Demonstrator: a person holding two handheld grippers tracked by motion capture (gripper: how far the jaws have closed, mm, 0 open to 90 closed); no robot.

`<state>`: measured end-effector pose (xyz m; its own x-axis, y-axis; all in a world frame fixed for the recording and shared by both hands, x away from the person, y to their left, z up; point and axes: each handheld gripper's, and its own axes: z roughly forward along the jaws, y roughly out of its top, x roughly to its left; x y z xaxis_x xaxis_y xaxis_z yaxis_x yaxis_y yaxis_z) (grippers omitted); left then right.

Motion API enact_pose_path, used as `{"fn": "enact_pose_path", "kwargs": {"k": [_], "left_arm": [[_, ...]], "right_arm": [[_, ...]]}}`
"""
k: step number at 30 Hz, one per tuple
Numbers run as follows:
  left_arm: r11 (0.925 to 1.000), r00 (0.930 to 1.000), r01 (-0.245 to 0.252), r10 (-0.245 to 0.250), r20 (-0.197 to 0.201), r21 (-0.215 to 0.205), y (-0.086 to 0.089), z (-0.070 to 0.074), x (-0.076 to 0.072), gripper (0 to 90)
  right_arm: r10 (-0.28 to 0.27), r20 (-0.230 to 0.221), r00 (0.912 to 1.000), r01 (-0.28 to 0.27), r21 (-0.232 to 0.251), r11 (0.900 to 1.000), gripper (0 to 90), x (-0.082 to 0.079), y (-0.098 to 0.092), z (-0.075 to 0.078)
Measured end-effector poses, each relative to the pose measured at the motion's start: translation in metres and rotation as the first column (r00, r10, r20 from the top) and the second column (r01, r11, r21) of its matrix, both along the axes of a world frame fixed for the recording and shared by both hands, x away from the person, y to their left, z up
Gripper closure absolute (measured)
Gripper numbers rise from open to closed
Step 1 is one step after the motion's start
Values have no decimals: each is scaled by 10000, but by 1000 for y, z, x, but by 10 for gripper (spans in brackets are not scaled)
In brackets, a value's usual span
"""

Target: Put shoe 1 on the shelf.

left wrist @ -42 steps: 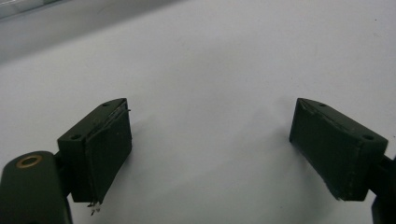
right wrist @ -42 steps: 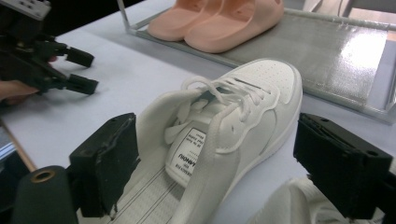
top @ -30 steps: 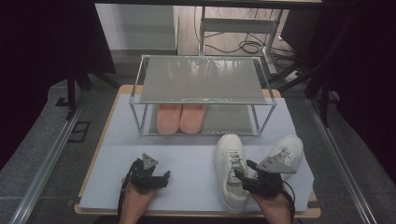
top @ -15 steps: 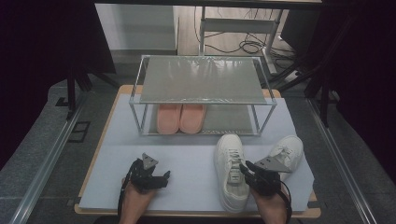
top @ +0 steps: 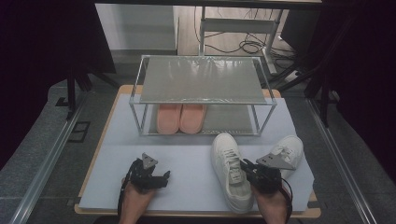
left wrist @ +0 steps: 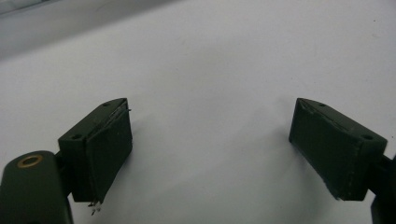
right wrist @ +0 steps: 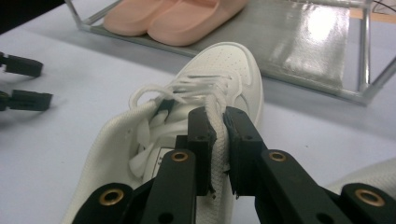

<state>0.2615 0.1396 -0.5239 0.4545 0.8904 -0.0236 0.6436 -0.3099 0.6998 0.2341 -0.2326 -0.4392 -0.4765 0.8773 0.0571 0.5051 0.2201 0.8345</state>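
Two white sneakers lie on the pale mat: one at centre right with its toe toward the rack, the other farther right. My right gripper sits at the first sneaker's right side. In the right gripper view its jaws have just been closing and now pinch the padded collar wall of that sneaker. My left gripper rests low over the mat at front left. Its jaws are open, with only bare mat between them.
A two-level metal rack stands at the back of the mat, with a pair of pink slippers on its lower shelf. The second sneaker lies close to my right gripper. Bare mat lies between the two grippers.
The right gripper's jaws have narrowed onto the sneaker's collar wall. Both hands have stayed in place, and the left gripper is unchanged.
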Motion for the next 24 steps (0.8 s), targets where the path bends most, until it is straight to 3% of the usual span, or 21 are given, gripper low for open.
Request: {"fn": "enact_pose_path", "kwargs": {"k": [12, 24], "left_arm": [[10000, 10000, -22, 22, 9, -42, 0, 0, 0, 133], [10000, 10000, -26, 26, -13, -62, 0, 0, 0, 133]], "right_arm": [[918, -168, 9956, -910, 418, 9950, 821, 2, 15, 10], [2147, -30, 9767, -2139, 754, 9739, 821, 18, 63, 14]]}}
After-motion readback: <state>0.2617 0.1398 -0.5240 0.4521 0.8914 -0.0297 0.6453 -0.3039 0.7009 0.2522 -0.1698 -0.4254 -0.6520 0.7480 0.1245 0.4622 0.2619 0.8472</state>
